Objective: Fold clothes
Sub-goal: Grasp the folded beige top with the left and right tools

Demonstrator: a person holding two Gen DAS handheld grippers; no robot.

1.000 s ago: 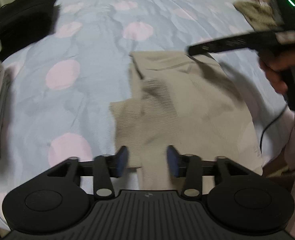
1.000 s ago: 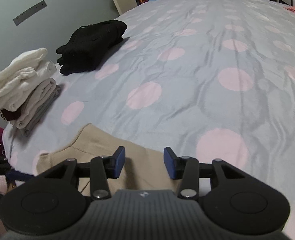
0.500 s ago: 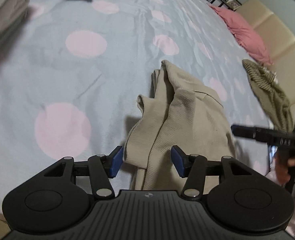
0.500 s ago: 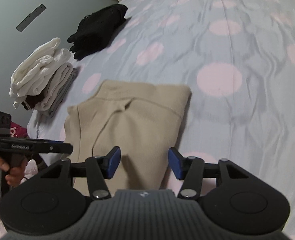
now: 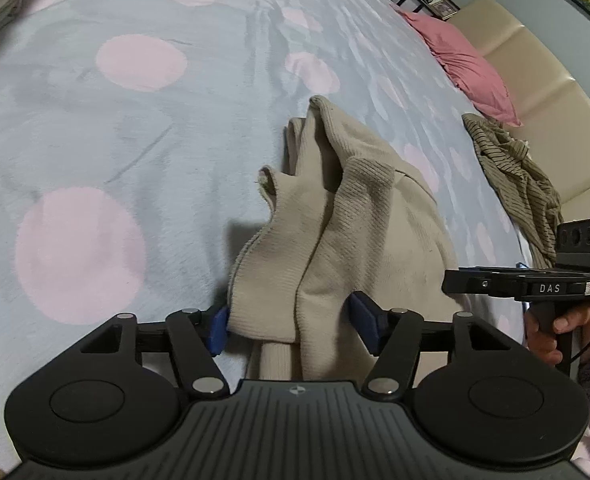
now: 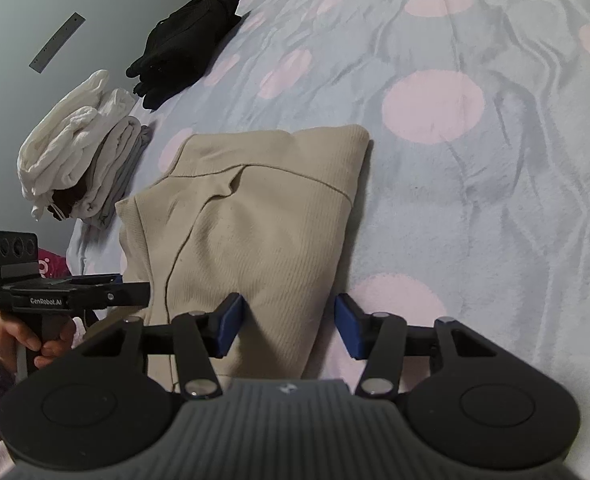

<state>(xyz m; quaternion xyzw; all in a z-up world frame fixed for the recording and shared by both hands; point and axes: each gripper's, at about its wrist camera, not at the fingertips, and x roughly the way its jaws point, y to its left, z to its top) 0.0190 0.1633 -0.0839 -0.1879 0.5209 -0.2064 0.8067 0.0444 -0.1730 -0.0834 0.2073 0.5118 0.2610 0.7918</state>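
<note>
A beige ribbed garment [image 5: 359,216] lies partly folded on the bed; it also shows in the right wrist view [image 6: 247,216]. My left gripper [image 5: 291,326] is open, its blue pads on either side of the garment's near left edge. My right gripper [image 6: 289,326] is open, its pads astride the garment's near right corner. The other gripper shows at each view's edge, the right gripper in the left wrist view [image 5: 451,282] and the left gripper in the right wrist view [image 6: 141,292].
The bed has a light blue cover with pink dots [image 6: 475,160]. A stack of folded white and grey clothes [image 6: 79,160] and a black folded pile [image 6: 187,44] sit at the bed's left edge. A striped olive garment [image 5: 515,184] and a pink pillow [image 5: 463,60] lie far right.
Both grippers moved down to the near end of the garment. The garment's edge now lies between the open pads of each gripper.
</note>
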